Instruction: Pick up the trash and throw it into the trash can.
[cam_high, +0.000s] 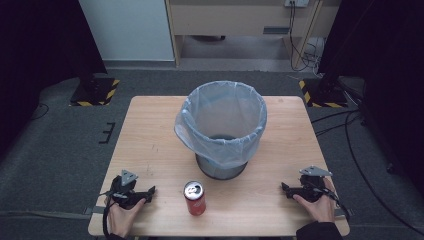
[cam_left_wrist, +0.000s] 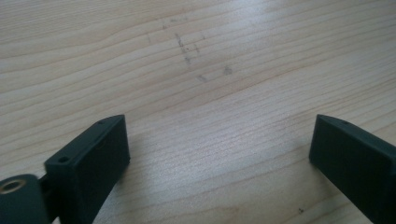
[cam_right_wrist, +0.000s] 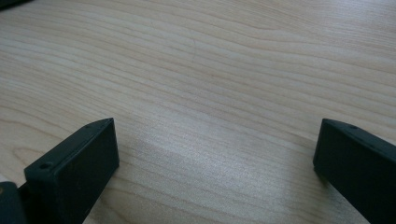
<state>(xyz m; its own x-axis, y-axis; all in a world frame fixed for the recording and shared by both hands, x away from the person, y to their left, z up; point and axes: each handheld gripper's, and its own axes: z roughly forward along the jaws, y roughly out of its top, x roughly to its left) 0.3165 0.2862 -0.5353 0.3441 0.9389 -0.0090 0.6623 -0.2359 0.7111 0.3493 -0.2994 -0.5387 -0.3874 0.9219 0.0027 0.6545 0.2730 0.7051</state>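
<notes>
a lined bin (cam_high: 221, 129) stands mid-table (cam_high: 150, 140), and a red can (cam_high: 194, 198) stands upright before it at the near edge. the left gripper (cam_high: 148, 192) and right gripper (cam_high: 285, 188) rest at the near corners, jaws spread, empty. the can lies between them, nearer the left.

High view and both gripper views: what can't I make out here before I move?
- Red soda can, high view: label too small to read.
- Grey bin lined with clear plastic bag, high view: the bag's folds and the rim hide most of the bottom.
- Left tongs, right tongs: bodies cut off by the bottom edge.
</notes>
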